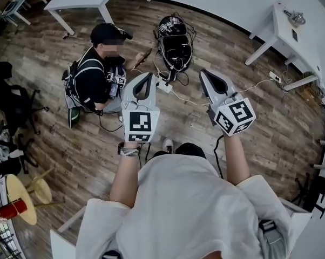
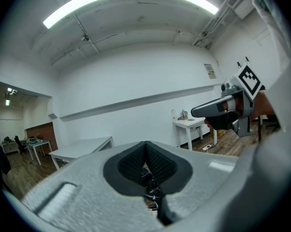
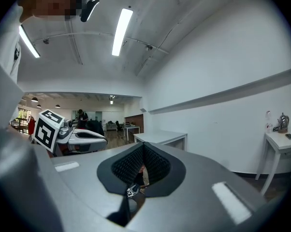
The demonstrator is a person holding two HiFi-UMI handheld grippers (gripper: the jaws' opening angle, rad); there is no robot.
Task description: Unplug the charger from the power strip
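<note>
The left gripper (image 2: 145,146) has its ribbed pads pressed together with nothing between them, and it points out across the room toward a white wall. The right gripper (image 3: 142,148) is likewise pressed together and empty, held just to the right of the left one at about the same height. In the head view both are held out in front of the person's chest, each with its marker cube on the near end, high above the wooden floor (image 1: 249,123). The power strip (image 1: 163,84) lies on that floor, seen between the two gripper tips and well below them. The charger on it is too small to tell apart from the strip. A white cable (image 1: 254,85) runs from the strip to the right, toward a white desk (image 1: 284,34). Just beyond the strip stands a black bag-like bundle with cords (image 1: 175,42). To the left of the strip a person in a black cap (image 1: 100,69) sits on the floor.
</note>
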